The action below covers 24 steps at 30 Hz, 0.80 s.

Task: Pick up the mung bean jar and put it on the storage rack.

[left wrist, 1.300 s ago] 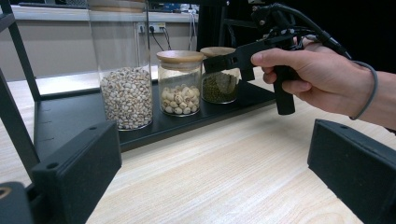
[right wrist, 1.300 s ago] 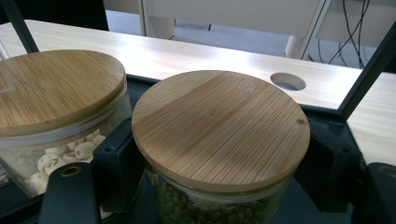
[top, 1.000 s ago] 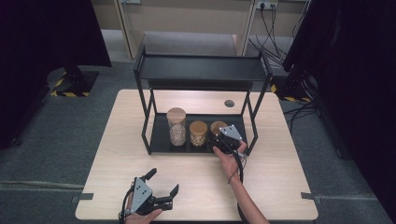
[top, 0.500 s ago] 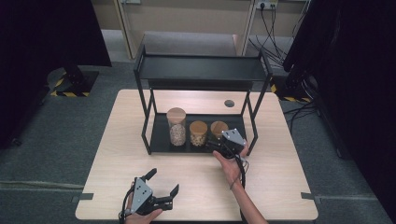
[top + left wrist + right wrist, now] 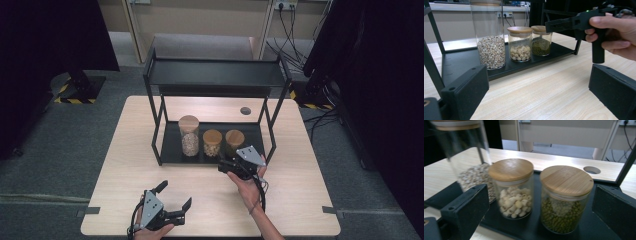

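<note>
- Since a second ago the right gripper (image 5: 226,165) has drawn back from the rightmost jar toward the table's near edge; the left gripper (image 5: 175,197) and the three jars have not moved.
- The black metal two-tier rack (image 5: 215,74) stands mid-table, and its lower tray (image 5: 584,230) carries the three jars in a row, close together.
- The short glass jar of green beans with a round bamboo lid (image 5: 566,197) sits at the row's right end, straight ahead of the right gripper, which is far nearer to it than the left one.
- That jar stands upright, so its long axis is vertical; the gripper faces its side wall roughly level.
- It is about a third to half full of small dark green beans, and its lid sits flat.
- The right gripper's jaws stand wide apart and empty, on either side of the two short jars in its own view.
- The left gripper rests near the table's front edge, jaws also spread and holding nothing.
</note>
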Available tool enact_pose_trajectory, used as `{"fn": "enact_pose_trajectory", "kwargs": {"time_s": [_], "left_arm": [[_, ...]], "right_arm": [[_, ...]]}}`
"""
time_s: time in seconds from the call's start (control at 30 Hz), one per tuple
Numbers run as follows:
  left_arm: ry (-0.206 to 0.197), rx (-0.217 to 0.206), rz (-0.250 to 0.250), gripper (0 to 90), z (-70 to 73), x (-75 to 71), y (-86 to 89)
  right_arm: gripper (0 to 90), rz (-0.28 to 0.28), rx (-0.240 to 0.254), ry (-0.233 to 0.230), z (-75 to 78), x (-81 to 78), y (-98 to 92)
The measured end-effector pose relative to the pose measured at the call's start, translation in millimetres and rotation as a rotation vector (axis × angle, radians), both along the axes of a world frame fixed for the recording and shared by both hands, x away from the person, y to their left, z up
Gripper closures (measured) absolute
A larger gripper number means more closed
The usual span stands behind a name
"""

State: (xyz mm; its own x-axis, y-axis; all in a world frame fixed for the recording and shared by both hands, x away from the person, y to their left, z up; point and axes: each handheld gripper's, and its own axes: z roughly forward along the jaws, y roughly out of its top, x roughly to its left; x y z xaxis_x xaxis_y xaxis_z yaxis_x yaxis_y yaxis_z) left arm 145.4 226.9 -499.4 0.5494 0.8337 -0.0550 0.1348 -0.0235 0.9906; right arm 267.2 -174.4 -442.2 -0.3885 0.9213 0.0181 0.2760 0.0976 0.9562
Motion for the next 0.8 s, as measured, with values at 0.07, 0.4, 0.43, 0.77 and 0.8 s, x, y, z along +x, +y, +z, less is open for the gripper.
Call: {"fn": "enact_pose_trajectory", "kwargs": {"time_s": [0.07,0.4,0.43,0.77,0.8], "left_arm": [[0.000,0.000,0.000,2.2,0.0,0.0,0.0],[0.001,-0.001,0.000,2.1,-0.3,0.2,-0.2],[0.001,0.000,0.000,2.1,-0.3,0.1,-0.2],[0.002,-0.002,0.001,2.1,-0.6,0.1,-0.5],[0.001,-0.001,0.001,2.1,-0.6,0.1,-0.5]], "right_arm": [[1.5,0.009,0.006,-0.006,-0.6,-4.1,-1.8],[1.5,0.044,0.029,-0.015,-2.4,-21.6,-11.3],[1.5,0.048,0.031,-0.016,-2.5,-23.0,-12.3],[1.5,0.072,0.046,-0.026,-3.2,-34.6,-15.6],[1.6,0.076,0.047,-0.026,-3.4,-35.9,-15.7]]}}
